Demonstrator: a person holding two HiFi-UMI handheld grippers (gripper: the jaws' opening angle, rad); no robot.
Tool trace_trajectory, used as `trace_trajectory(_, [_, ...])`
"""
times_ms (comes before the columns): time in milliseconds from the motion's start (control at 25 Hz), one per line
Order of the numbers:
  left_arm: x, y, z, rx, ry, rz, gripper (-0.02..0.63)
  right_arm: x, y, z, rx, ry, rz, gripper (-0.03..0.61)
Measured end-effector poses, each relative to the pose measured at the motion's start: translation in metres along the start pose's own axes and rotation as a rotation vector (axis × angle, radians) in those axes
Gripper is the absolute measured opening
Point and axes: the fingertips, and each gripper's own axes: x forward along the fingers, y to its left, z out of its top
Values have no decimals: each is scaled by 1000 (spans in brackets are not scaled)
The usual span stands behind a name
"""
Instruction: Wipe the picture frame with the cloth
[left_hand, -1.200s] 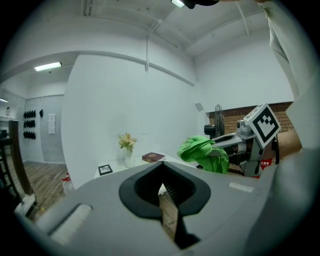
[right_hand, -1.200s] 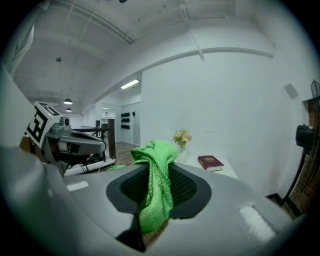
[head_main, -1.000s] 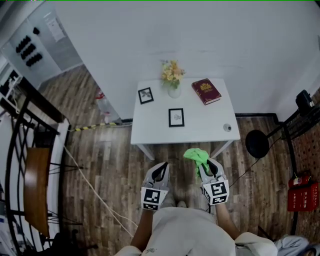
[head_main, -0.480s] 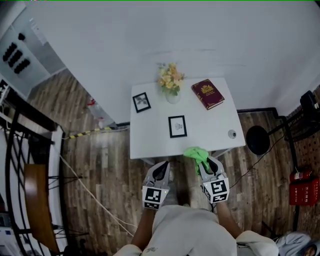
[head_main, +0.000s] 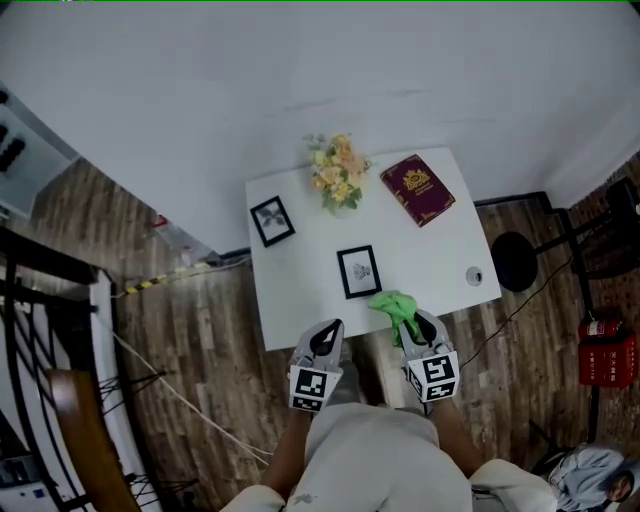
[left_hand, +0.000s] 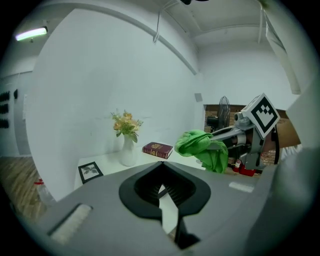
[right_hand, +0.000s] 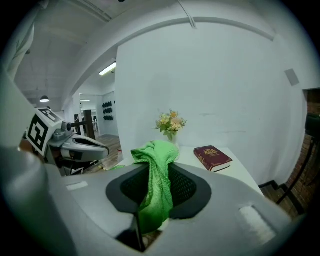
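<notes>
Cloth (head_main: 394, 307), green, pinched by right gripper (head_main: 418, 334), left gripper (head_main: 328, 335) jaws pressed together, black picture frame (head_main: 358, 272) at its one o'clock, book (head_main: 418, 189) title unreadable

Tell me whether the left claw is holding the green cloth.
No, the green cloth hangs clamped in the right claw, while the left claw is shut on nothing.

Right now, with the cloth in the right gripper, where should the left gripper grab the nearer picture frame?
Probably take the nearer picture frame by its left long edge, coming from the left with the left gripper: that side is open, while the cloth hangs by its right near corner.
</notes>
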Motion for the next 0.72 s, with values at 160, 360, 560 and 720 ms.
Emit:
trace_trajectory(160, [28, 22, -10, 0, 31, -47, 20, 32, -5, -4, 25, 37, -21, 94])
trace_trajectory(360, [63, 49, -23, -6, 64, -96, 20, 70, -11, -10, 47, 77, -50, 92])
trace_trajectory(560, [89, 62, -46, -18, 116, -148, 20, 96, -15, -20, 58, 125, -77, 92])
trace_trajectory(720, [105, 66, -65, -33, 158, -178, 20, 113, -17, -26, 61, 153, -83, 94])
